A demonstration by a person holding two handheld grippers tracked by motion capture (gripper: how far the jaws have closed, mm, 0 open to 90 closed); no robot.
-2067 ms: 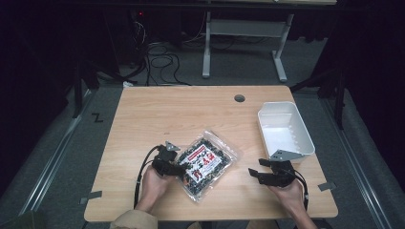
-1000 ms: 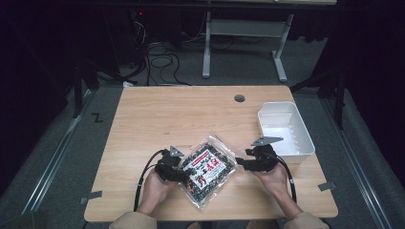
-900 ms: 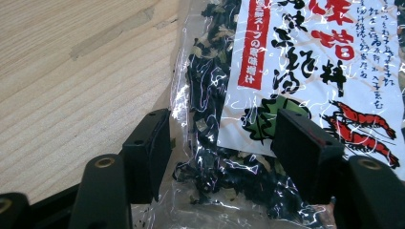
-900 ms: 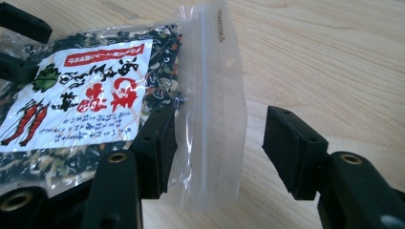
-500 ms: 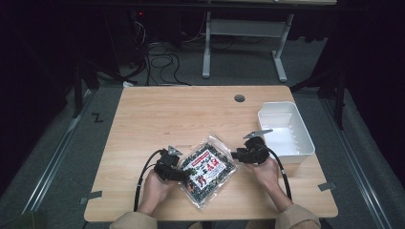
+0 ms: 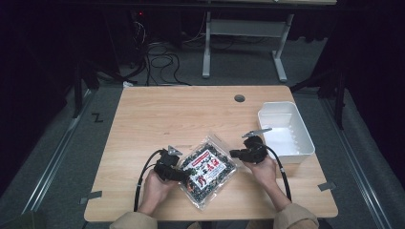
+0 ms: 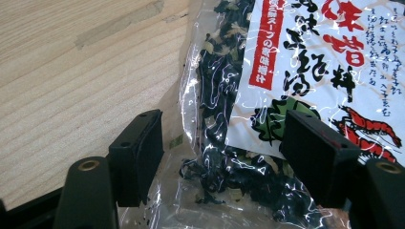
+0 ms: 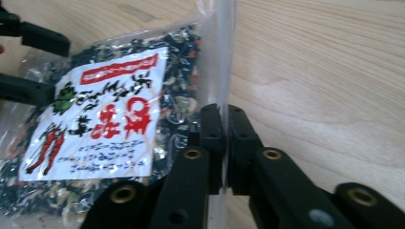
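Note:
A clear plastic bag (image 6: pixel 207 170) of dark dried flakes with a white and red printed label lies on the wooden table (image 6: pixel 191 114) near its front edge. My left gripper (image 6: pixel 184 171) stands open at the bag's left end; in the left gripper view its jaws straddle the bag (image 7: pixel 267 95) with a wide gap around the left gripper (image 7: pixel 222 152). My right gripper (image 6: pixel 233 153) is shut on the bag's right edge. In the right gripper view the right gripper (image 8: pixel 223 129) pinches the clear sealed strip of the bag (image 8: pixel 110 124).
A white rectangular bin (image 6: pixel 285 131) stands at the table's right side, just behind my right hand. A round cable hole (image 6: pixel 239 98) sits near the far edge. Beyond the table are a desk frame and cables on the floor.
My right gripper has moved left from the front right of the table to the bag's right edge and shut on it. The left gripper has stayed at the bag's left end.

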